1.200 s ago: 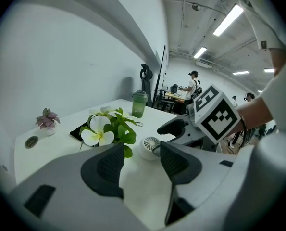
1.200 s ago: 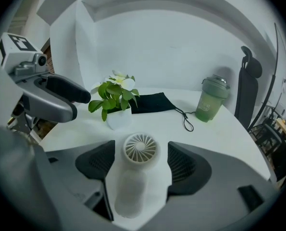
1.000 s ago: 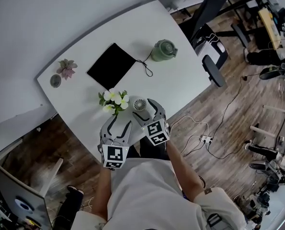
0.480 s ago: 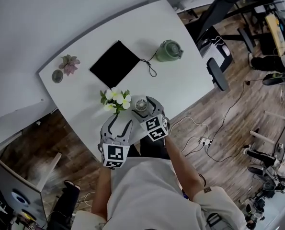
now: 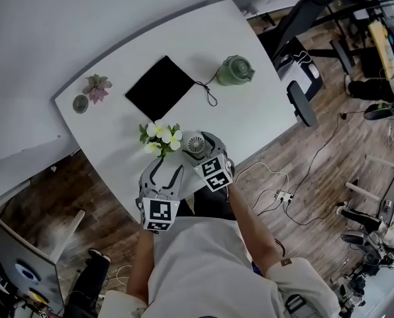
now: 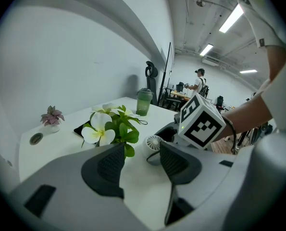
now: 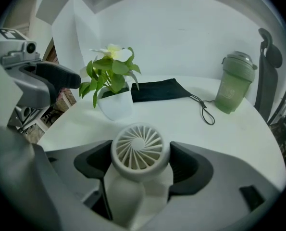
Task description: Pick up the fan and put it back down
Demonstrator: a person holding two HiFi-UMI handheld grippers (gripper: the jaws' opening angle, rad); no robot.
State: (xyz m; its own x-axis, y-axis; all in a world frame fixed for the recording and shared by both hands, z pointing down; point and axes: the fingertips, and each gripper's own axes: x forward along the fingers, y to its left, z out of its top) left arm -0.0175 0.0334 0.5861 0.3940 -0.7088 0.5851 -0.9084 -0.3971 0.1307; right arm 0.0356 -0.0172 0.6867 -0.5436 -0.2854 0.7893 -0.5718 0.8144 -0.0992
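A small white fan with a round grille sits between the jaws of my right gripper, whose dark pads press on both sides of its head. In the head view the fan is over the white table's near edge, with the right gripper around it. Whether its base touches the table is hidden. My left gripper is shut with nothing in it, just left of the fan, near the front edge.
A white pot of white flowers stands close to the left of the fan. Farther back lie a black pouch with a cord and a green bottle. A small pink plant is at the far left. Office chairs stand right of the table.
My right gripper has sunk a little toward the table with the fan in it. The left gripper has stayed where it was.
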